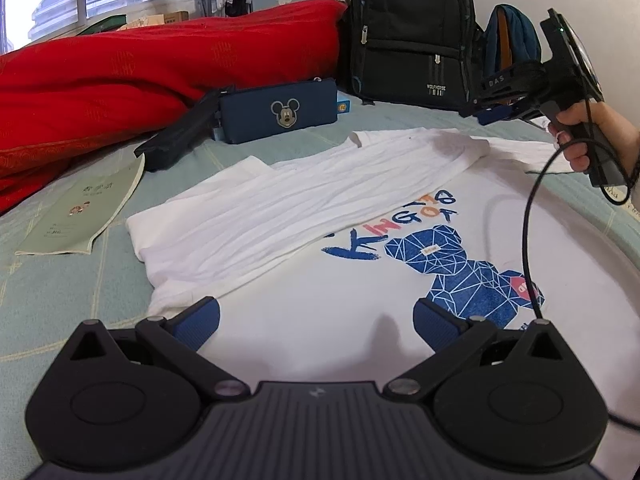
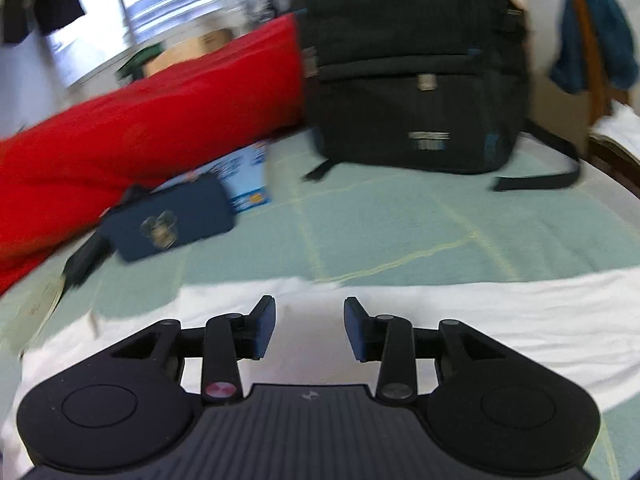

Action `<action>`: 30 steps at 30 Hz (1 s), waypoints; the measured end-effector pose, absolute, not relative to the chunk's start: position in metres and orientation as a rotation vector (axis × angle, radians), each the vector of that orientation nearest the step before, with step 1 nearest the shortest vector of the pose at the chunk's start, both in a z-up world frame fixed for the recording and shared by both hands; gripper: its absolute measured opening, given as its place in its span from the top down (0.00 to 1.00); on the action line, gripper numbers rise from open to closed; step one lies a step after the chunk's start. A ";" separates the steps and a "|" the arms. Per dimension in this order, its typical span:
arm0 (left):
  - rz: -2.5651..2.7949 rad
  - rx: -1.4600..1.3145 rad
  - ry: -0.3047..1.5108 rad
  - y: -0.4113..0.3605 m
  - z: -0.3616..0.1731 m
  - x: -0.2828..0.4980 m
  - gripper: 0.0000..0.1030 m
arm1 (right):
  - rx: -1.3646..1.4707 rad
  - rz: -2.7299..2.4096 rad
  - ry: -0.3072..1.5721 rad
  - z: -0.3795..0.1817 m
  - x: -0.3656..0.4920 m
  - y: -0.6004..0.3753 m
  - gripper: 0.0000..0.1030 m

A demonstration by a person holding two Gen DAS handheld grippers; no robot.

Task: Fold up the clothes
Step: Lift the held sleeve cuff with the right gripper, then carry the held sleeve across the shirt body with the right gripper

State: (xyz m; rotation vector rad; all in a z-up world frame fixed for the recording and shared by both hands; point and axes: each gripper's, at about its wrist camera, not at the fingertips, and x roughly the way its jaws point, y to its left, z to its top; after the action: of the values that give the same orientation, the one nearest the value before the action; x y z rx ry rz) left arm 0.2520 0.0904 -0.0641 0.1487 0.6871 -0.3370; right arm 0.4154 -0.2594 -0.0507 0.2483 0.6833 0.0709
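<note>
— Where's the shirt now?

— The white T-shirt [image 1: 360, 216] lies flat on the pale green bedspread [image 1: 72, 288], in front of the black backpack [image 1: 408, 36]. The side nearer the red quilt [image 1: 140, 80] is already folded in over the print, so the blue bear [image 1: 460, 276] shows only on the side away from that fold.

— And the claws?

— The left gripper [image 1: 316, 328] hovers over the near end of the shirt, fingers spread wide, nothing between them. The right gripper [image 2: 310, 328] is up by the edge closest to the backpack, jaws partly apart and empty; cloth lies under them, not pinched. A hand [image 1: 592, 136] holds its grip, cable trailing over the shirt.

— How will it handle?

— Thin cotton, I'd say: light, limp, already creased. It will sag and drag rather than hold a line. I'd pinch the unfolded side at its outer edge, one claw near the backpack end, one at the near hem, so the flap comes over evenly.
</note>
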 end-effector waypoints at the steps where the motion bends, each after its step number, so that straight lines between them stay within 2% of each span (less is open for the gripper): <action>1: -0.337 0.150 0.687 0.090 -0.064 0.252 0.01 | 0.243 0.095 0.697 -0.054 0.418 -0.255 0.58; 5: -0.334 0.149 0.685 0.091 -0.063 0.252 0.01 | 0.206 0.107 0.837 -0.076 0.427 -0.242 0.58; 9: -0.329 0.141 0.667 0.094 -0.059 0.249 0.01 | 0.142 0.125 0.770 -0.064 0.405 -0.234 0.59; 13: -0.309 0.137 0.641 0.098 -0.052 0.245 0.01 | -0.169 0.227 0.713 -0.052 0.370 -0.194 0.59; 17: -0.285 0.115 0.605 0.104 -0.049 0.245 0.01 | -0.609 0.263 0.678 -0.070 0.344 -0.142 0.60; 19: -0.273 0.106 0.592 0.105 -0.051 0.246 0.01 | -0.729 0.266 0.656 -0.078 0.336 -0.131 0.60; 23: -0.196 0.227 0.575 0.098 -0.054 0.250 0.01 | -0.706 0.285 0.630 -0.074 0.326 -0.146 0.59; 30: -0.040 0.635 0.609 0.093 -0.076 0.276 0.01 | -0.558 0.353 0.563 -0.061 0.302 -0.178 0.50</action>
State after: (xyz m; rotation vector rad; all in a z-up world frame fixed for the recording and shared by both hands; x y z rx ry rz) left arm 0.2763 0.0931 -0.0758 0.6349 0.6086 -0.0396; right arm 0.3025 -0.1781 -0.0615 -0.5576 0.5625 0.3534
